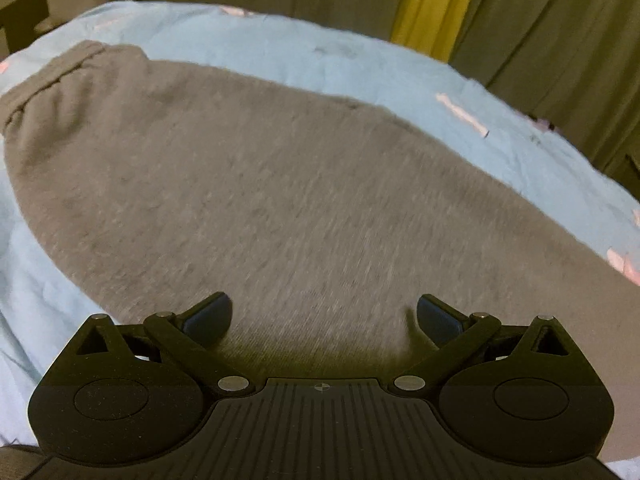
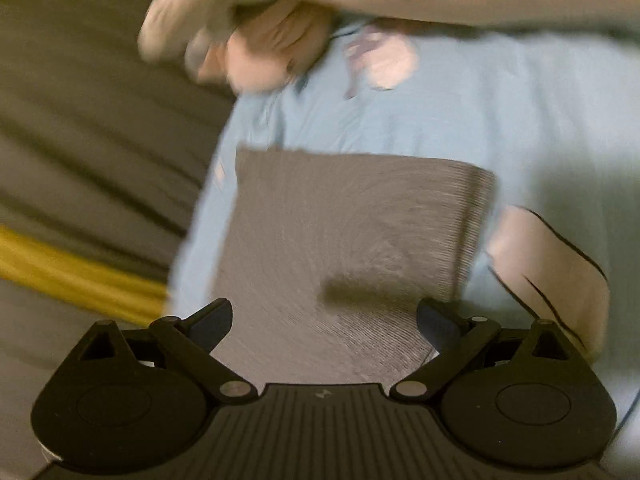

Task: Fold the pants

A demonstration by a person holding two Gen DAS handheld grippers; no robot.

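Observation:
Grey pants (image 1: 248, 200) lie flat on a light blue sheet (image 1: 280, 52), with the waistband (image 1: 52, 76) at the far left in the left wrist view. My left gripper (image 1: 325, 316) is open just above the grey cloth and holds nothing. In the right wrist view, the pants (image 2: 340, 240) lie below my right gripper (image 2: 325, 316), with a ribbed edge (image 2: 476, 216) to the right. This gripper is open and empty too. The view is blurred.
The blue sheet (image 2: 500, 112) has pink prints. Olive curtains (image 1: 540, 32) with a yellow strip (image 1: 432, 4) hang behind the bed. The person's hand and arm (image 2: 248, 12) show blurred at the top of the right wrist view.

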